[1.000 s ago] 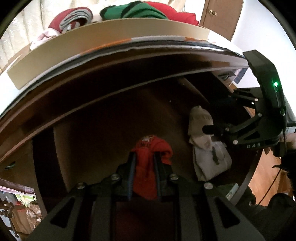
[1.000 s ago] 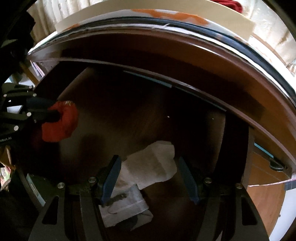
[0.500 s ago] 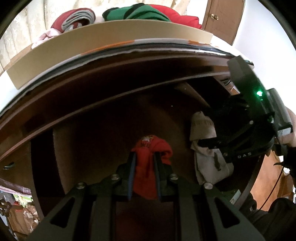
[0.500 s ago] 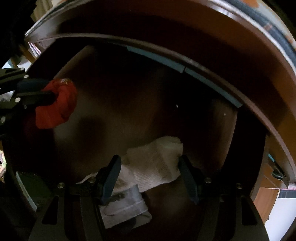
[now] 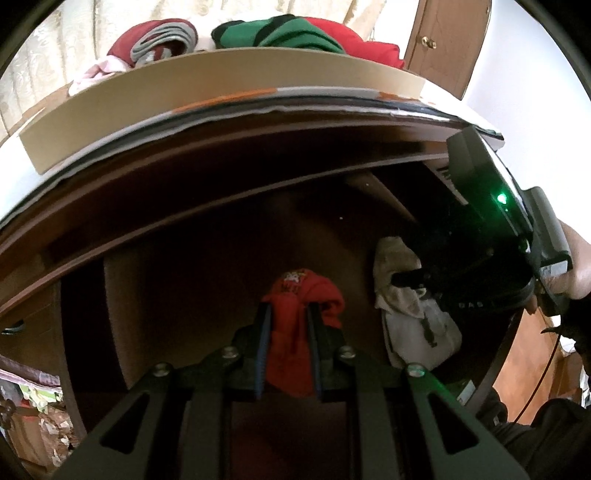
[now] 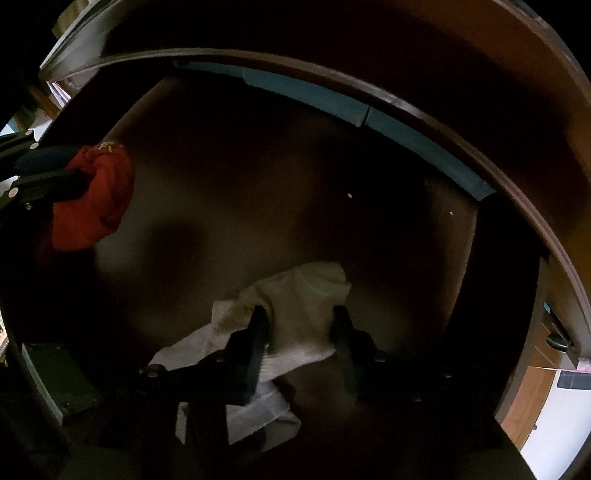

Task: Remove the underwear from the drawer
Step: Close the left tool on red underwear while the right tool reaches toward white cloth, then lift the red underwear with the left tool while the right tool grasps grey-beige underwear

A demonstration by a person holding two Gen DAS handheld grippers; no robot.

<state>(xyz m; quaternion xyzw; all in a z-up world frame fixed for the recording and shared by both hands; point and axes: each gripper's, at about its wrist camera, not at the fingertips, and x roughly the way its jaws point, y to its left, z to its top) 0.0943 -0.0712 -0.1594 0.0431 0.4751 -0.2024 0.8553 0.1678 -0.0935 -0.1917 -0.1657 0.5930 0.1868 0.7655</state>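
Note:
The open dark wooden drawer fills both views. My left gripper is shut on red underwear, which hangs bunched between its blue pads above the drawer floor. The right wrist view shows that red underwear at the far left, in the left gripper. My right gripper points steeply down into the drawer. Its jaws are closing, and the pads press both sides of white underwear, which is bunched up between them. The left wrist view has the white underwear under the right gripper.
A cardboard tray sits on the dresser top with folded red, grey and green clothes in it. A brown door stands behind on the right. A hand holds the right gripper. The dresser's frame rail overhangs the drawer's back.
The right gripper dropped deeper into the drawer and its fingers closed in from wide apart onto the white underwear, bunching it. The left gripper kept still with the red underwear.

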